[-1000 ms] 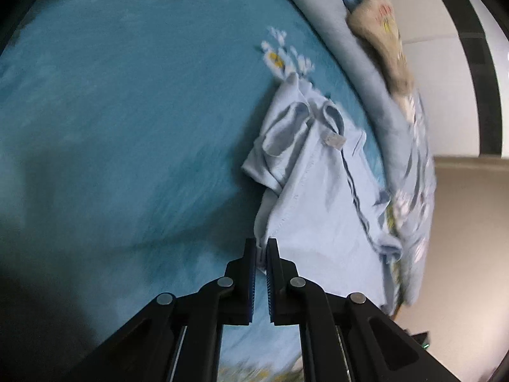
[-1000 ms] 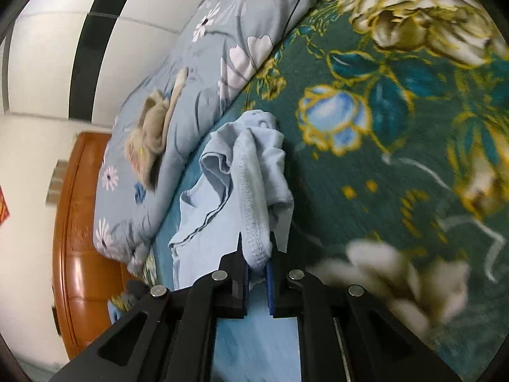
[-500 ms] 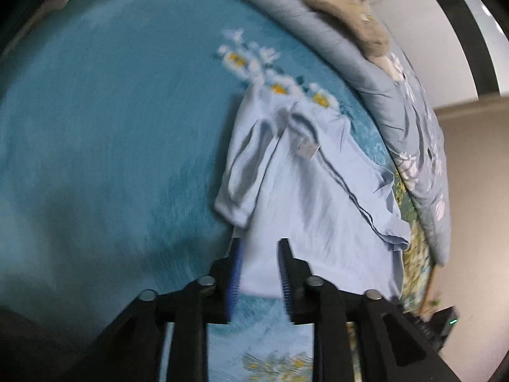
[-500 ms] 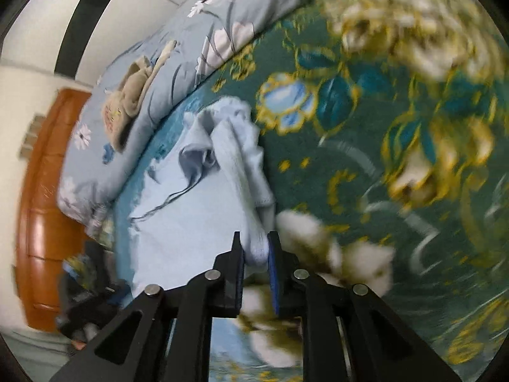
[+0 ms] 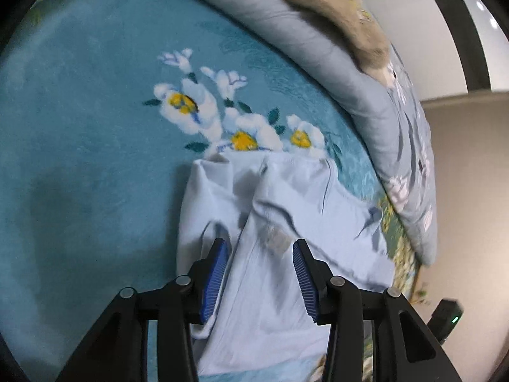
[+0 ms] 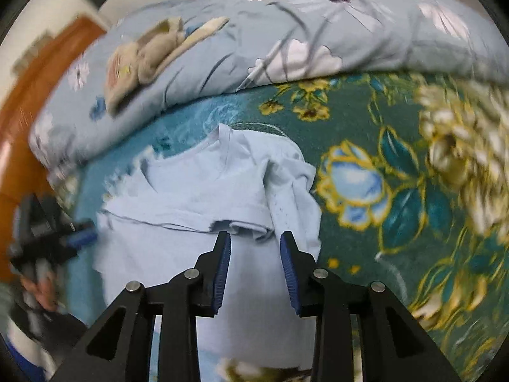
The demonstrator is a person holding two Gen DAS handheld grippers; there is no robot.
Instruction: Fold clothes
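A light blue T-shirt (image 5: 286, 216) lies spread on the teal flowered blanket (image 5: 95, 127), with its collar label just ahead of my left gripper (image 5: 259, 254). That gripper hovers over the shirt and its jaws are opening; the cloth lies below them, unpinched. In the right wrist view the shirt (image 6: 197, 197) has a bunched sleeve on its right side. My right gripper (image 6: 254, 242) is over that fold, its jaws also opening with nothing pressed between the pads. The left gripper (image 6: 63, 238) shows blurred at the shirt's left edge, held by a hand (image 6: 44, 293).
A grey-blue flowered quilt (image 6: 286, 31) is heaped along the far side of the bed, with a beige plush toy (image 6: 149, 54) on it. A wooden headboard (image 6: 38, 89) stands at the left. A black device with a green light (image 5: 450, 318) sits at the lower right.
Both grippers were shut on the shirt's edges and have let go and opened. The shirt now lies flatter on the blanket. The left gripper moved up toward the collar; the right one rolled.
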